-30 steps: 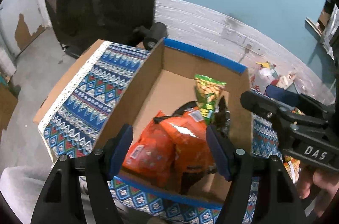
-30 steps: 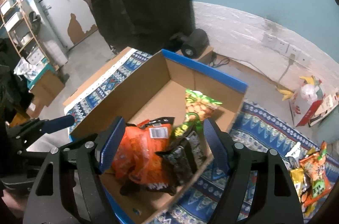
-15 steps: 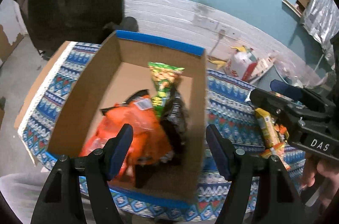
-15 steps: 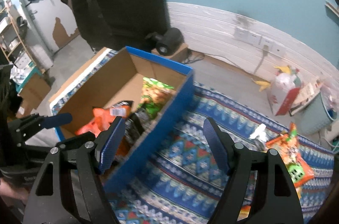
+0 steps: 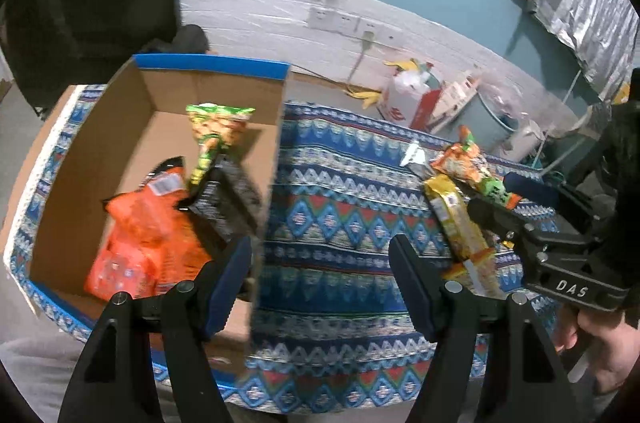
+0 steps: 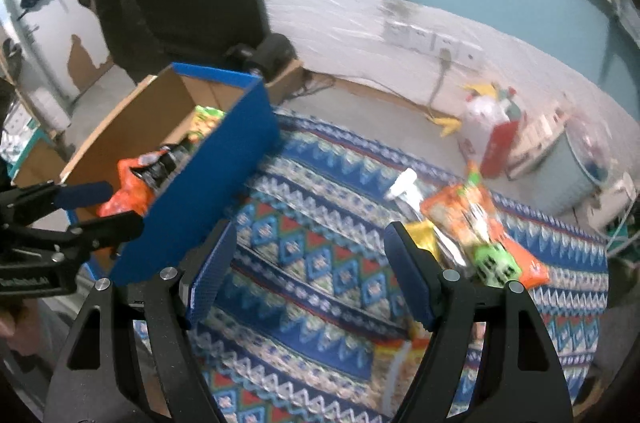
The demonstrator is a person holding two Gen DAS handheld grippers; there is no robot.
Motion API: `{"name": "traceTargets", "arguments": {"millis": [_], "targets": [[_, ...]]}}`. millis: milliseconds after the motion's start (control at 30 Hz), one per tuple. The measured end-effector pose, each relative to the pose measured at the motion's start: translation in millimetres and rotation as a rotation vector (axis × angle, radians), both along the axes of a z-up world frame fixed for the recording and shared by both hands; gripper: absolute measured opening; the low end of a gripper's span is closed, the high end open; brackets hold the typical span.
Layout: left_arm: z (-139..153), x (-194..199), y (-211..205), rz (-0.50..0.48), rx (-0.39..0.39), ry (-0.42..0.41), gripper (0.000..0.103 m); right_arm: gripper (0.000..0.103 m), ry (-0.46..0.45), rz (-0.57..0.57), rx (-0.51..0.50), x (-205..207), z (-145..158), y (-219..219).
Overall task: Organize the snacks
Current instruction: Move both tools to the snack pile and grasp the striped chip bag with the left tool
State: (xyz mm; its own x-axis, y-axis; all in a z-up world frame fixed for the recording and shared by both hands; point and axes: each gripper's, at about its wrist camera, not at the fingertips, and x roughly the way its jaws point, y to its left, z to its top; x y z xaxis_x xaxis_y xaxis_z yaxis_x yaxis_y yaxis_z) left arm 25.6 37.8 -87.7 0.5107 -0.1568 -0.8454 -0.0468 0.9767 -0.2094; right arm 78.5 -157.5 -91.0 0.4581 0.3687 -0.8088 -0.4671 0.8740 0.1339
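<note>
Snacks are seen split between two places on a bench (image 5: 340, 219) draped in a patterned cloth: several packets are already stowed in a cardboard box (image 5: 132, 111) with blue outer walls, while a loose cluster is left well apart at the other side. Inside the box, an orange packet (image 5: 140, 243), a dark packet (image 5: 228, 199) and a green packet (image 5: 218, 123) are shown leaning together. On the cloth, a yellow packet (image 6: 424, 235) and an orange-and-green packet (image 6: 480, 227) are pictured overlapping, with a small white wrapper (image 6: 404, 183) just beside them. The step in hand is judged to be a reach for one of these loose packets. It would be done well if a single packet were singled out, the fingers lowered on either side of its raised edge or crimped seam, and the closing made gently so that the crinkly bag is not crushed or allowed to slide; the yellow packet, nearest the right gripper (image 6: 312, 275), is thought the easiest pick. The right gripper's fingers are spread wide and nothing is held or touched by them; only patterned cloth is framed between. The left gripper (image 5: 324, 283) is likewise spread wide and empty, its fingers poised beside the box's near corner above the cloth, though contact with the cardboard cannot be ruled out from this view.
</note>
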Motion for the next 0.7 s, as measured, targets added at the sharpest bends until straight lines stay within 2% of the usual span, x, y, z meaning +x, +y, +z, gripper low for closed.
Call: {"name": "traceTargets", "arguments": {"millis": [167, 400, 700], "targets": [[-3.8, 6.9, -26.4, -0.025, 0.019, 0.003, 0.073, 0.076, 0.009, -0.037, -0.002, -5.2, -4.9, -29.3], [-23.1, 17.4, -64.3, -0.082, 0.01, 0.06, 0.073, 0.076, 0.029, -0.096, -0.025, -12.2, -17.3, -72.8], [-44.9, 22.7, -110.0, -0.156, 0.032, 0.116, 0.073, 0.076, 0.096, -0.16, -0.078, -13.1, -50.0, -122.4]]}}
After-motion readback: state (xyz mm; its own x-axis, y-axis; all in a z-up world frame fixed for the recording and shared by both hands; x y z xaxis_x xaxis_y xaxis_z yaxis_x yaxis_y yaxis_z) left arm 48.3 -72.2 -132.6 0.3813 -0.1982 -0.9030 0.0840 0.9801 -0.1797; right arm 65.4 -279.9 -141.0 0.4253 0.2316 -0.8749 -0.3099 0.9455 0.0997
